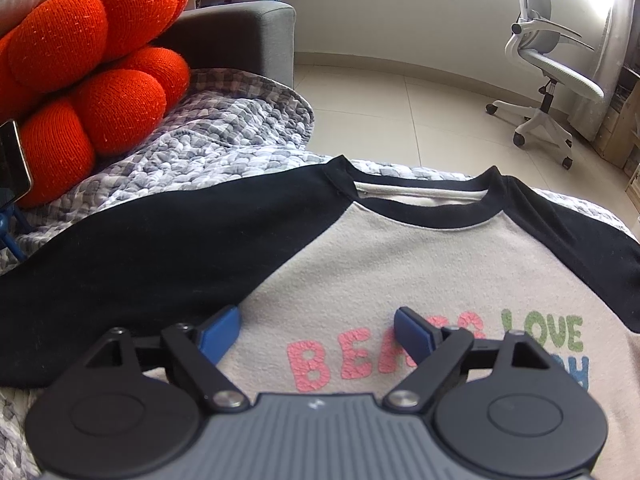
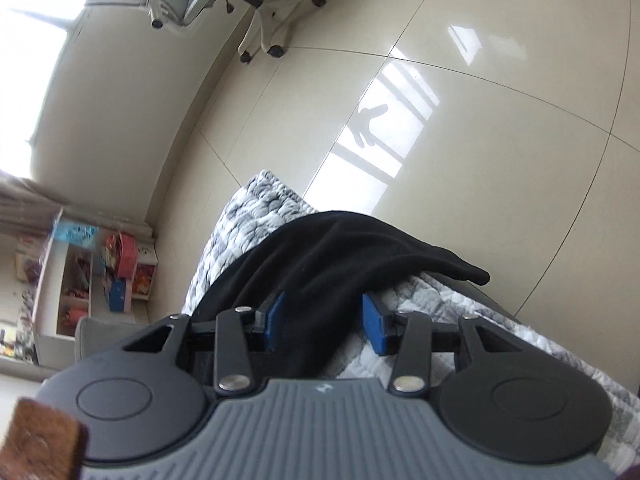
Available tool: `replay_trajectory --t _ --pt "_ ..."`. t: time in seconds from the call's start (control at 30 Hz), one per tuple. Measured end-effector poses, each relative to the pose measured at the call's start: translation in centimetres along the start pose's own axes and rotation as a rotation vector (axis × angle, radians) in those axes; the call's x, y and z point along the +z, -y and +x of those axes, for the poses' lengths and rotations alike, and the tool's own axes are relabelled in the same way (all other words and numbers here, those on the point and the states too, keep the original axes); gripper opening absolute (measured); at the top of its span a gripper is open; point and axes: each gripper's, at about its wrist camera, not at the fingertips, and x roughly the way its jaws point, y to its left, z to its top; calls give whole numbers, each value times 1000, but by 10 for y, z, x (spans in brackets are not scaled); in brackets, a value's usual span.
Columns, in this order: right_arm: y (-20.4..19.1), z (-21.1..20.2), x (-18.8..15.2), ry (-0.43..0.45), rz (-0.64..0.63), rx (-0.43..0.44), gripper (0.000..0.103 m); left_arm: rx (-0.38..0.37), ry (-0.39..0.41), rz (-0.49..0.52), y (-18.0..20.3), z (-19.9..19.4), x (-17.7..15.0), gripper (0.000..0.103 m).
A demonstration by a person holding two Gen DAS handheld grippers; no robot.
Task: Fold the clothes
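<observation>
A beige raglan shirt [image 1: 360, 272] with black sleeves, a black collar and coloured lettering lies flat, front up, on a grey patterned quilt [image 1: 224, 140]. My left gripper [image 1: 318, 330] is open and empty, low over the shirt's chest, next to the left black sleeve [image 1: 132, 240]. In the right wrist view the other black sleeve [image 2: 320, 256] lies over the quilt's edge [image 2: 236, 224]. My right gripper [image 2: 324, 320] is open with the sleeve cloth between its blue fingers [image 2: 276, 320], not clamped.
Red-orange round cushions [image 1: 92, 64] sit at the left on a grey sofa arm [image 1: 248, 36]. A phone on a stand [image 1: 12, 164] is at the far left. A white office chair [image 1: 552, 72] stands on the tiled floor [image 2: 460, 140]. Shelves with boxes [image 2: 100, 272] stand left.
</observation>
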Motion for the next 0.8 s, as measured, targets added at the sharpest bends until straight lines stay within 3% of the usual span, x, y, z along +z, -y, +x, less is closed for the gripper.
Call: replay_trajectory --t 0.27,0.33,0.47,0.8 --pt "24 8 12 58 144 22 46 -9 -3 -2 -1 -1 0 86" --pt "32 12 15 60 185 -11 47 -11 -4 -2 -1 -1 0 86" --pt "64 22 20 52 364 -27 49 -10 -7 1 -1 0 0 86" --pt "84 42 32 38 538 51 47 -9 -13 6 0 0 2 87"
